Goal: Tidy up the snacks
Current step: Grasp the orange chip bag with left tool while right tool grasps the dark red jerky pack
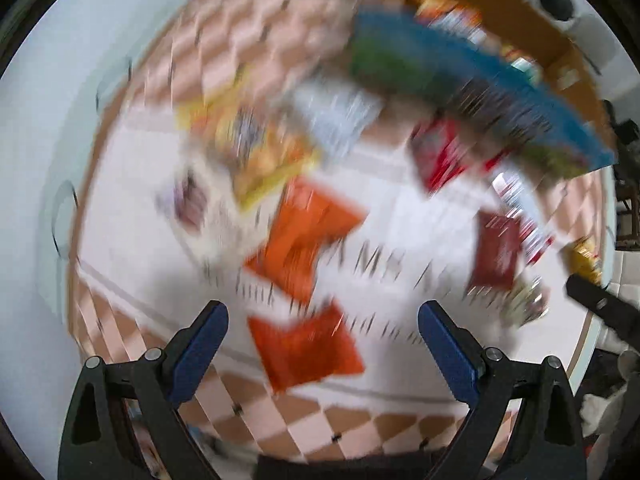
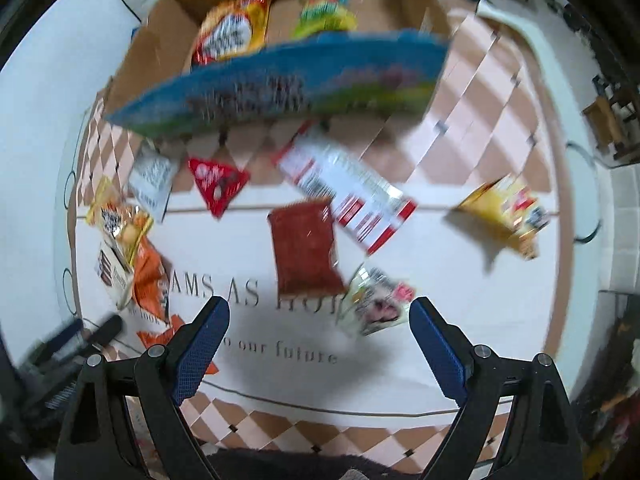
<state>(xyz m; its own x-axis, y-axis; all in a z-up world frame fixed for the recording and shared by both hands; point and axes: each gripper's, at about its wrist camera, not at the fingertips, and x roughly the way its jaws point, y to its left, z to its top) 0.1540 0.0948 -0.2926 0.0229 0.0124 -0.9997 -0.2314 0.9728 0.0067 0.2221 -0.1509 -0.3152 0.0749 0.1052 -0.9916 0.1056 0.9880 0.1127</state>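
Snack packets lie scattered on a white mat with printed lettering (image 2: pixel 256 344). In the right wrist view a dark red packet (image 2: pixel 304 252), a long white-and-red packet (image 2: pixel 348 196) and a green-and-white packet (image 2: pixel 376 300) lie just ahead of my right gripper (image 2: pixel 320 308), which is open and empty above the mat. A cardboard box (image 2: pixel 152 52) with a blue printed flap (image 2: pixel 280 84) holds a yellow-and-red bag (image 2: pixel 236 24) and a green-yellow bag (image 2: pixel 324 16). The left wrist view is blurred. My left gripper (image 1: pixel 324 320) is open and empty over two orange packets (image 1: pixel 308 348).
A red triangular packet (image 2: pixel 218 184), a white packet (image 2: pixel 150 180) and a yellow bag (image 2: pixel 504 212) also lie on the mat. The left wrist view shows a yellow packet (image 1: pixel 256 148) and the box flap (image 1: pixel 480 80). The checked cloth (image 2: pixel 360 440) borders the mat.
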